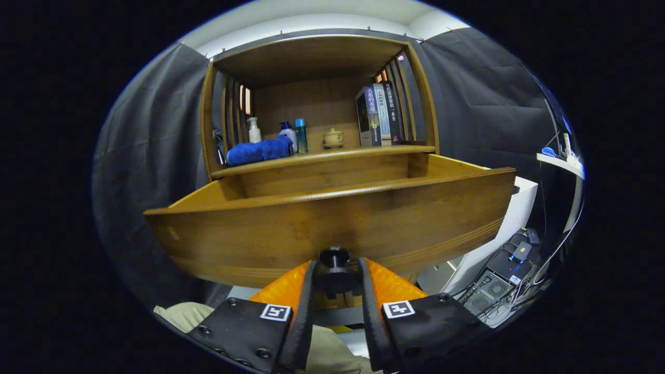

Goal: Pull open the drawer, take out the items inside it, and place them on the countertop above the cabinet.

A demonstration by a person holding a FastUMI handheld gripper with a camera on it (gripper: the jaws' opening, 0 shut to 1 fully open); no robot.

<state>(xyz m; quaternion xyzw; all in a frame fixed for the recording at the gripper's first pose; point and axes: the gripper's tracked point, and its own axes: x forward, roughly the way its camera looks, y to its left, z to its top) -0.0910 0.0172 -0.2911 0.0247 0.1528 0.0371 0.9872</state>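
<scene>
The wooden drawer (pixel 332 218) is pulled out of the cabinet towards me, and its wide front panel stands just ahead of the fingers. Its dark round knob (pixel 334 256) sits between my two fingers, and my gripper (pixel 336 271) is shut on it, a finger pressing each side. The front panel hides what lies inside the drawer. Above and behind it runs the wooden countertop (pixel 363 150) of the cabinet, under an open shelf bay.
On the countertop lie a blue towel (pixel 258 151), a white pump bottle (pixel 254 130), a blue bottle (pixel 301 135), a small pot (pixel 333 137) and several upright books (pixel 377 115). A white unit (pixel 522 205) and a computer with cables (pixel 511 270) stand to the right. A person's trouser leg (pixel 187 314) is below.
</scene>
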